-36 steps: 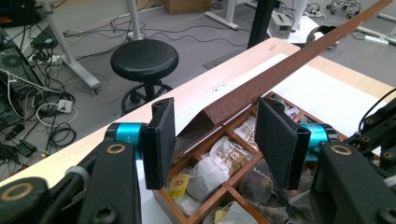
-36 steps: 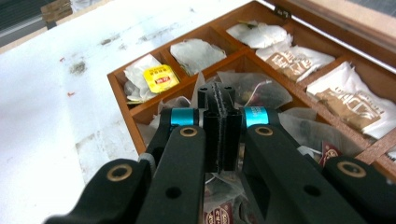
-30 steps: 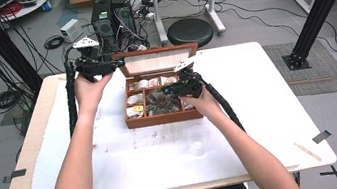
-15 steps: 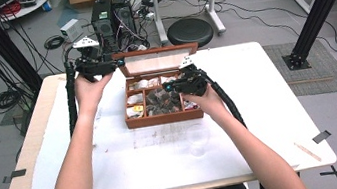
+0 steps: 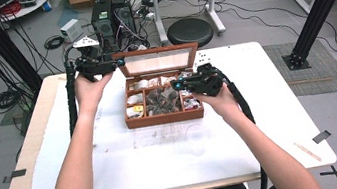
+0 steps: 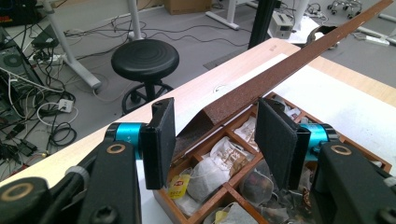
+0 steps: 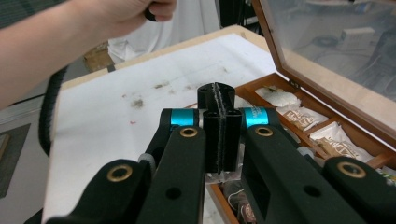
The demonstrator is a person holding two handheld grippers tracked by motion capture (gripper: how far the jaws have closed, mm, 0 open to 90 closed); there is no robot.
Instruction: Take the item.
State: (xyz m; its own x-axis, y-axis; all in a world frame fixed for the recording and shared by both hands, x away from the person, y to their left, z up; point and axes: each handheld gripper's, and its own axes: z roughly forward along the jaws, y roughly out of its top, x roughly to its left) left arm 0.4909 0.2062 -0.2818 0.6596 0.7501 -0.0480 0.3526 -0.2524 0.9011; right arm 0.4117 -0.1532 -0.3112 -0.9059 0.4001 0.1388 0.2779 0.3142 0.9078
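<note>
Quick one from our tea box session. The right gripper (image 7: 217, 91) had its fingers pressed flat together. A scrap of clear wrapper peeked out under them, but we couldn't tell if it was actually pinched. Right below and beyond those fingertips sat the wooden box (image 5: 165, 117), with the stained white sheet (image 7: 140, 93) off to their left. The left gripper (image 6: 215, 107) had its fingers apart. Tea bags (image 6: 219, 158) lay in the compartments just under the gap. The raised lid (image 6: 289, 70) had its corner between the fingers, touching neither pad as far as we could see. Way past them stood a black stool (image 6: 144, 58).
</note>
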